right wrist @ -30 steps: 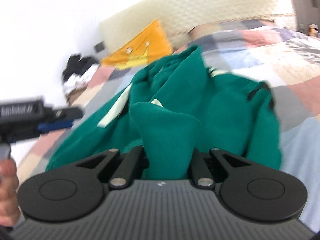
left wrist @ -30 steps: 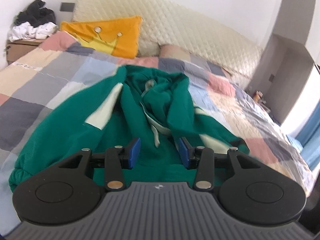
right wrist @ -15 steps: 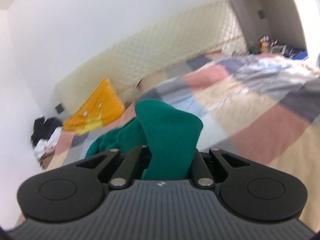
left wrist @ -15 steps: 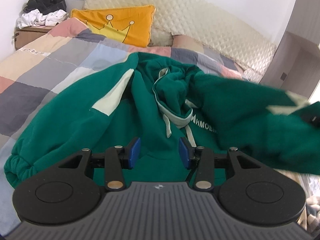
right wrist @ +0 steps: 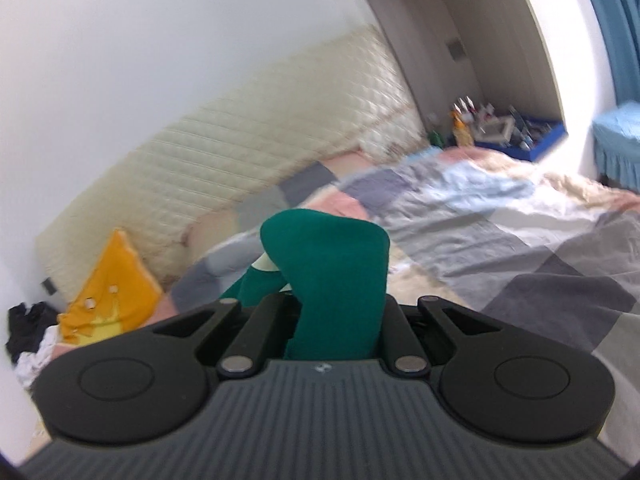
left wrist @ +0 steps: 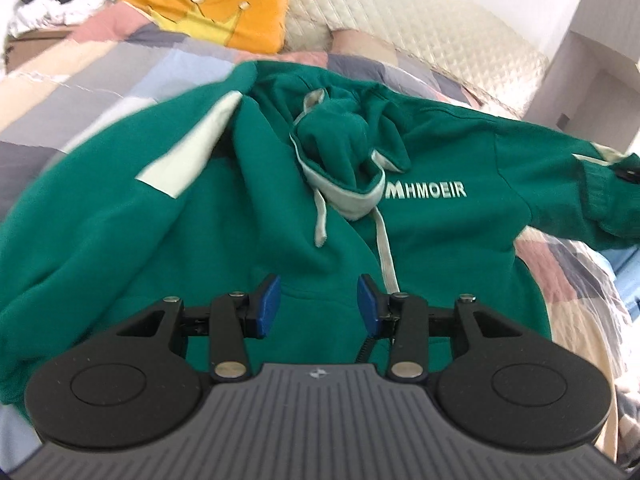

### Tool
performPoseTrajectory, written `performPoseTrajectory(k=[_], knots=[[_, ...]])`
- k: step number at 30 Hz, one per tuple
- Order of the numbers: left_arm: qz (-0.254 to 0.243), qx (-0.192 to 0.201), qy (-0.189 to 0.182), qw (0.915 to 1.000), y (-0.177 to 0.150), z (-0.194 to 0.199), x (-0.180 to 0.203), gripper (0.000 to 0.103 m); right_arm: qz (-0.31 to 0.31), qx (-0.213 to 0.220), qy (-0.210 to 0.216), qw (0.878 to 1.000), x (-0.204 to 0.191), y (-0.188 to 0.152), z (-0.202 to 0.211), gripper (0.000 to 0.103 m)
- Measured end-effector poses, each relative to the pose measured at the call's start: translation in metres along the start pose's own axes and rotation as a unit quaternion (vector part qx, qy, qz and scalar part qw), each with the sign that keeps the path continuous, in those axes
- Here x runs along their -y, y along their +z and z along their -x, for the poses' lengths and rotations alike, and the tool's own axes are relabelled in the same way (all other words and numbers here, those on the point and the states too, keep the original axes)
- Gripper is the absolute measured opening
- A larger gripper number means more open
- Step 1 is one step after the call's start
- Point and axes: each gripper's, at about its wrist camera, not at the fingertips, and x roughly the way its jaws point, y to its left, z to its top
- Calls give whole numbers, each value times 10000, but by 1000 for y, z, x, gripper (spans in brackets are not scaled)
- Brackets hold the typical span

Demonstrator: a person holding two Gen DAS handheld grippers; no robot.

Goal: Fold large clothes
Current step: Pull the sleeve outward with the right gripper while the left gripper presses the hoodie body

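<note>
Since a second ago the green hoodie [left wrist: 420, 240] has been drawn out from a heap: its sleeve [left wrist: 560, 168] now stretches toward 3 o'clock in the left wrist view, and the chest lettering "MHMOEIR" [left wrist: 426, 191] has come into sight. The right hand-held gripper [right wrist: 332, 312] has swung away from the garment toward the far side of the bed.

The left hand-held gripper [left wrist: 318, 304] hangs over the hoodie's lower front with its blue pads [left wrist: 269, 306] about half apart and nothing between them. The right hand-held gripper is fully closed on a fold of the green sleeve cuff [right wrist: 332, 264], which bulges up past its black fingers at 12 o'clock.

The hoodie lies front-up on the patchwork quilt [left wrist: 92, 92] of the bed, hood [left wrist: 340, 148] crumpled at the neck, white drawstrings [left wrist: 320, 216] trailing down. A pale panel [left wrist: 192, 148] marks the sleeve at 10 o'clock.

An orange crown cushion [left wrist: 224, 12] leans on the quilted cream headboard [left wrist: 420, 20] at 11 o'clock. A pile of dark and white clothes [left wrist: 52, 4] sits at the bed's corner. In the right wrist view, a blue tray of small bottles [right wrist: 504, 128] stands at 1 o'clock.
</note>
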Motion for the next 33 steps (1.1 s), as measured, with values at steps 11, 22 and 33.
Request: performPoseTrajectory(k=[11,22,33], knots=[[178,-278,-247,9991,22,-56,-11,48,-853,-883,-746,9896,92,-52,-137,9],[564,-394,-110,9976,25,-72,-33,48,-685,-661,-1264,9874,116,-76,-113,48],[260,-265,-119,9992,13,-49,-17,48,882,-903,-318,9915,39,-107,-85,77]])
